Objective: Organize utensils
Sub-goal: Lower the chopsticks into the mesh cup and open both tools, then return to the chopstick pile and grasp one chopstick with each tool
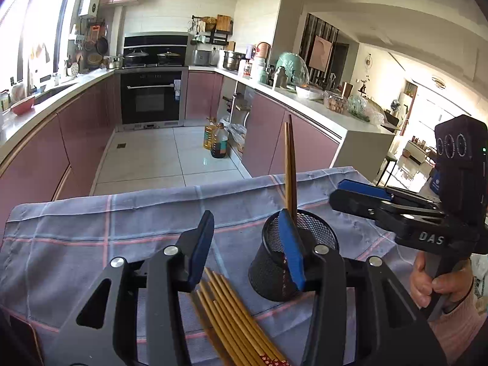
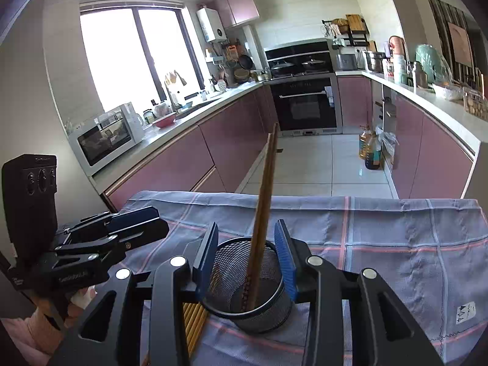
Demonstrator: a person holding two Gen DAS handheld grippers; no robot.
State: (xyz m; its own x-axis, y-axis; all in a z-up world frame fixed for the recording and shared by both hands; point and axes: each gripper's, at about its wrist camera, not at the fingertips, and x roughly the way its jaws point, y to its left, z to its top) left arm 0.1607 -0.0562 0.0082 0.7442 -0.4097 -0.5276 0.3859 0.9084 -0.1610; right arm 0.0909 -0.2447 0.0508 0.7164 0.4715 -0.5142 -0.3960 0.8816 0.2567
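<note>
On the left, the left gripper (image 1: 247, 244) hangs over a checked cloth (image 1: 91, 231) that covers the surface, its jaws spread with nothing pinched between them. Below that gap lies a bundle of loose chopsticks (image 1: 231, 311), flat on the cloth. Just right of the bundle stands a black mesh cup (image 1: 292, 262), upright, with a pair of chopsticks (image 1: 289, 164) standing in it, leaning a little. The left gripper's blue right pad sits in front of the cup's near rim; whether it touches I cannot tell. Further right, the right gripper (image 2: 247, 259) has its jaws spread on either side of the cup's mouth, the standing pair rising between the pads, which press on nothing. A hand (image 1: 433, 280) in a pink sleeve (image 1: 457, 323) holds its handle.
</note>
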